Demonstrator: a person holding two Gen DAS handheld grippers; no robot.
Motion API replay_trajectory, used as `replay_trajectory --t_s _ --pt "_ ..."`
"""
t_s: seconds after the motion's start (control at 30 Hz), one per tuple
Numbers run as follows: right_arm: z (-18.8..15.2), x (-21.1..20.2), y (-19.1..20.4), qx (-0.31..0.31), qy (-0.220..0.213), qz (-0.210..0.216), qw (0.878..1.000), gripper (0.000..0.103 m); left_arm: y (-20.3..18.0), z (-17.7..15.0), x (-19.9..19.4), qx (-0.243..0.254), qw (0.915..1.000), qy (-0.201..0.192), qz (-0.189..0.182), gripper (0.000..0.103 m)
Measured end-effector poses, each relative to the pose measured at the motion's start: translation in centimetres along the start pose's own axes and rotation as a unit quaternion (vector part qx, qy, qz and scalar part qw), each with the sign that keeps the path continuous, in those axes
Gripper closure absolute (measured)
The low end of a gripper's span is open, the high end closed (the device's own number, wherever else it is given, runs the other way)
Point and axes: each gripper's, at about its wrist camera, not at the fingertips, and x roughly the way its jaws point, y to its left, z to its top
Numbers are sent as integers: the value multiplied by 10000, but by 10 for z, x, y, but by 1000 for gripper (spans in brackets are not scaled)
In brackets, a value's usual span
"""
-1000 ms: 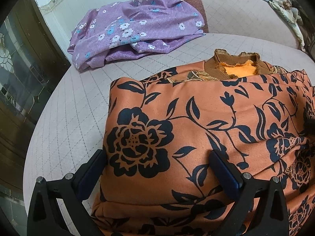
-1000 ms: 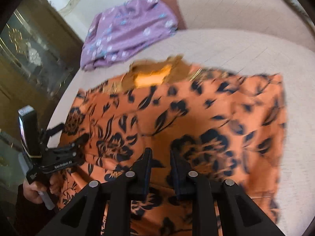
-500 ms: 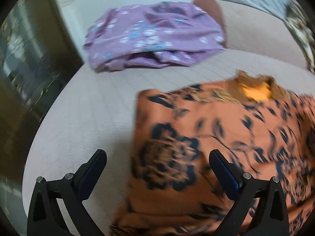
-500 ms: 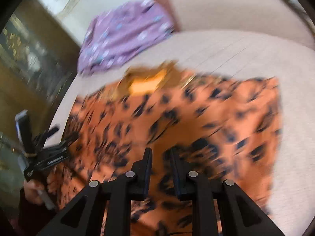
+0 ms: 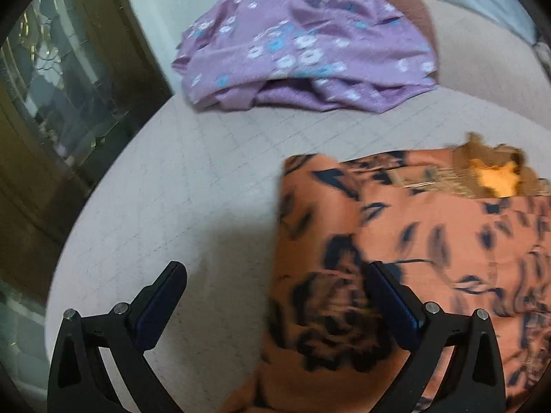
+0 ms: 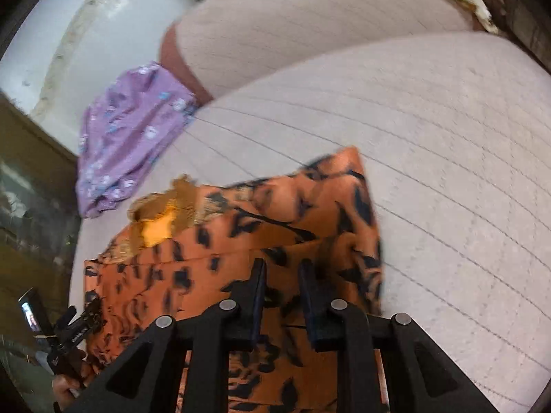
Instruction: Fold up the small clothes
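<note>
An orange garment with dark floral print point(image 5: 430, 241) lies folded on the pale quilted surface point(image 5: 193, 186), its brown ribbed collar point(image 5: 492, 172) at the far side. It also shows in the right wrist view point(image 6: 241, 258). My left gripper point(image 5: 275, 303) is open and empty, straddling the garment's left edge, right finger over the cloth. My right gripper point(image 6: 280, 296) hovers over the garment's near right part with its jaws nearly closed, a narrow gap between them; whether cloth is pinched cannot be told. The left gripper shows in the right wrist view point(image 6: 69, 330) at the garment's left.
A purple flowered garment point(image 5: 303, 51) lies bunched at the far left, also in the right wrist view point(image 6: 127, 144). A cushioned backrest point(image 6: 327, 17) rises behind. A dark wood and glass cabinet point(image 5: 51, 103) stands left of the surface edge.
My left gripper has moved left off the garment, now straddling its left edge. My right gripper has swung right and lifted its view; the garment's right part now lies folded narrower.
</note>
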Motion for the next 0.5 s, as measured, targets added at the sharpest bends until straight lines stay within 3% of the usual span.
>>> replay_trajectory --t_s 0.13,0.3,0.37,0.5 --pt "-9 2 30 -487 75 497 9975 80 -26 -7 -13 377 9986 -100 -358 0" --pt "-37 18 72 -1293 652 950 9849 80 -46 -18 -12 804 9964 -51 -251 0" --pt "-52 30 81 -1511 993 948 9789 79 -46 -18 -11 775 9966 -44 -266 0" --pt "-60 31 92 -1872 986 817 9739 79 -44 -20 -11 707 9970 -20 -323 0"
